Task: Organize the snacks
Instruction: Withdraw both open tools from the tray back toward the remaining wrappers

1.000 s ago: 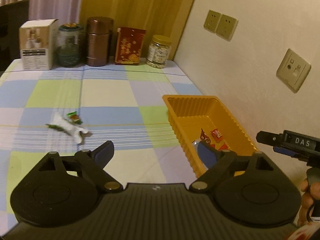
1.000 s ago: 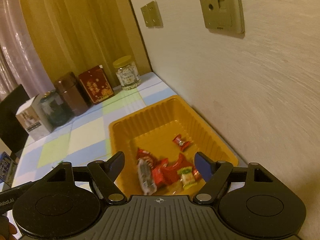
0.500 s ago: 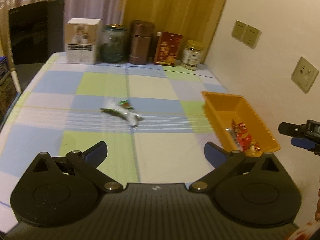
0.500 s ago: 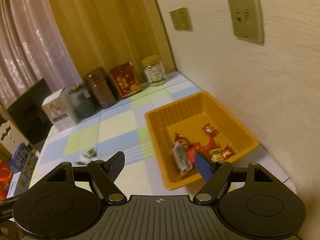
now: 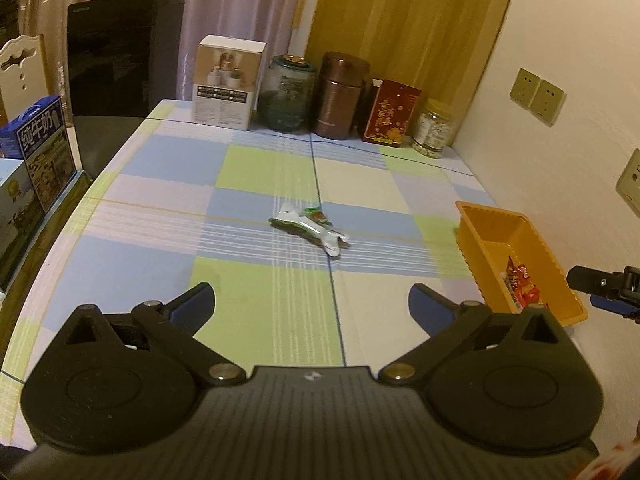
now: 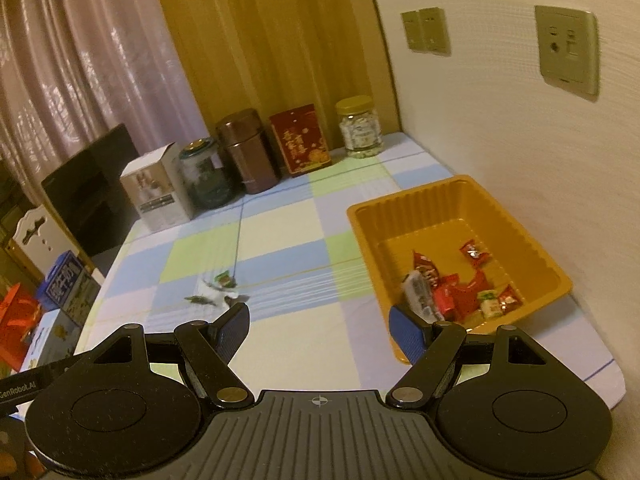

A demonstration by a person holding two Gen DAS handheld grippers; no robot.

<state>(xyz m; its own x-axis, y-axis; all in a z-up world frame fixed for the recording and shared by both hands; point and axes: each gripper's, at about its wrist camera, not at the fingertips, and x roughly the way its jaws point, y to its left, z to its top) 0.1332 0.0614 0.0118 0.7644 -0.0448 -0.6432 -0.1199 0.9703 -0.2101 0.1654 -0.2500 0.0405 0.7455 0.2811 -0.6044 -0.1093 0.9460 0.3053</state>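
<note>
Two loose snack packets (image 5: 308,228), one white and one green, lie together mid-table on the checked cloth; in the right wrist view the packets (image 6: 218,290) sit just beyond my left fingertip. The orange tray (image 5: 492,212) stands by the right wall holding several red-wrapped snacks (image 5: 520,280); the right wrist view shows the tray (image 6: 400,200) and its snacks (image 6: 456,292) more fully. My left gripper (image 5: 312,304) is open wide and empty, hovering above the near part of the table. My right gripper (image 6: 320,320) is open and empty, its right finger over the tray's near corner.
Along the table's back edge stand a white box (image 5: 228,84), a glass jar (image 5: 288,96), a brown canister (image 5: 340,96), a red box (image 5: 390,114) and a yellow-lidded jar (image 5: 434,128). Milk cartons (image 5: 40,148) sit past the left edge. The wall runs along the right.
Both grippers have drawn back from the tray toward the table's near side, so more of the table shows. The left jaws have spread wider. The packets have not moved.
</note>
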